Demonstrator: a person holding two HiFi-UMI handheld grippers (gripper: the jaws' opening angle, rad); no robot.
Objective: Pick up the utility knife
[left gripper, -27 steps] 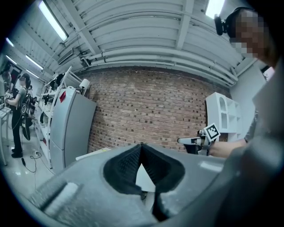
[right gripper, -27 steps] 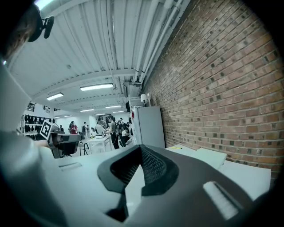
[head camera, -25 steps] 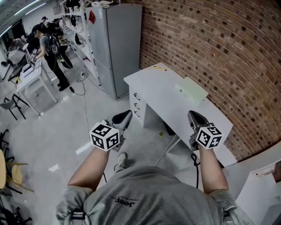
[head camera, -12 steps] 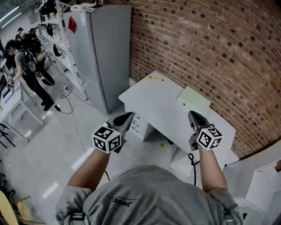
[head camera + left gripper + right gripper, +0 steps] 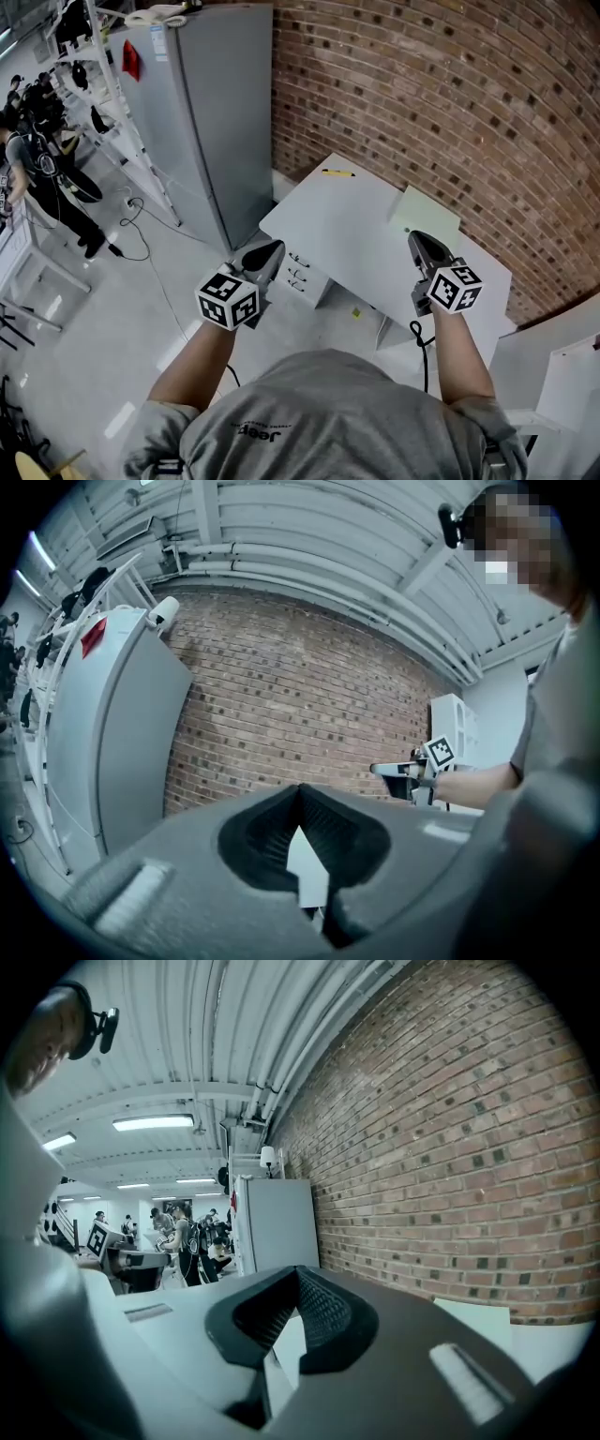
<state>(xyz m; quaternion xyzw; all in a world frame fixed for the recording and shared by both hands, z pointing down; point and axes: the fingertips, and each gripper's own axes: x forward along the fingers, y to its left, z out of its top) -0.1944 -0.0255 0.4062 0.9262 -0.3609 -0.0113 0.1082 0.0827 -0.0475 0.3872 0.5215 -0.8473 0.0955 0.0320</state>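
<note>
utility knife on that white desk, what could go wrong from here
The utility knife lies near the far corner of the white desk; a nudge could push it off. The left gripper and right gripper are both shut and empty, so reaching in without opening would likely just knock it.

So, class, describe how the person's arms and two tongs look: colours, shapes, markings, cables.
Both the left tongs and right tongs are dark grey, tapering to a point, with ridged black pads. Each carries a white cube printed with black square markers. A black cable hangs below the right one. The person wears a grey short-sleeved T-shirt.
</note>
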